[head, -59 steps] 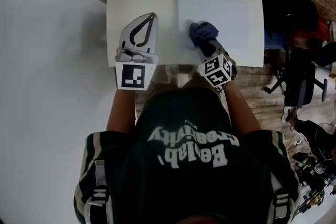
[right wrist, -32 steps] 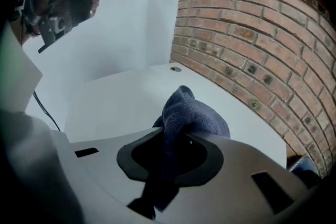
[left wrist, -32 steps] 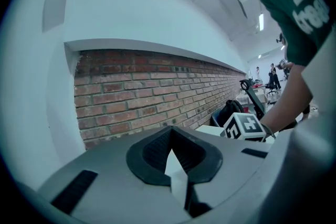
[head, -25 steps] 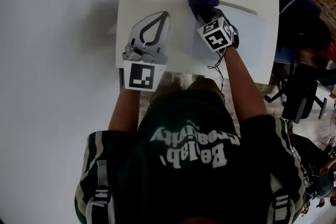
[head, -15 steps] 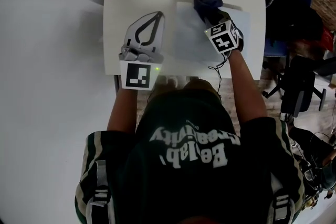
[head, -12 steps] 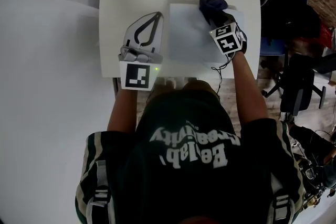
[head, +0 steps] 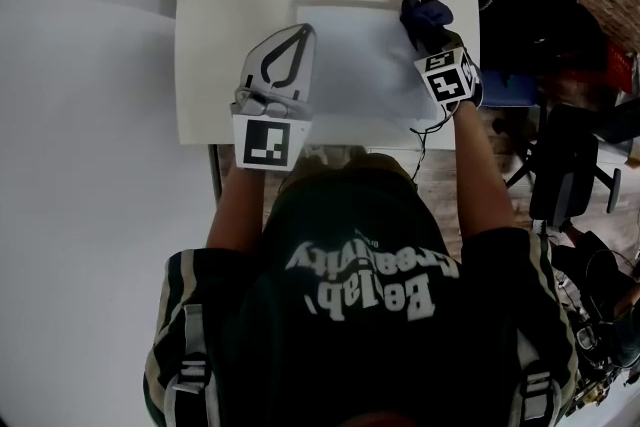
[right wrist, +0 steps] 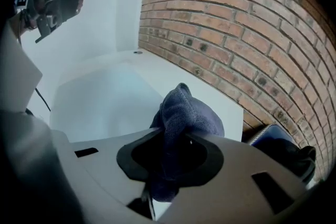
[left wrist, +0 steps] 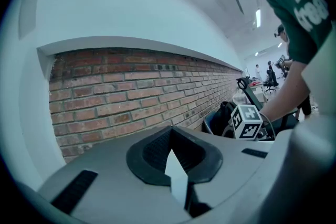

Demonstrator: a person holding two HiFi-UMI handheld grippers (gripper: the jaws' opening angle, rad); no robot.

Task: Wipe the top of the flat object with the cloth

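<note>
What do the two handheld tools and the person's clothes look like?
Both are pale grey plastic. The left tool has black-lined jaws forming a teardrop outline. Each carries a cube with black-and-white square markers. A thin dark cable hangs from the right tool. The person wears a dark green T-shirt with white lettering.

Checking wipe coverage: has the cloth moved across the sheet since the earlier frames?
Yes. The cloth went from the near-left part of the sheet, up its left edge, then along the far edge to its far right corner.
</note>
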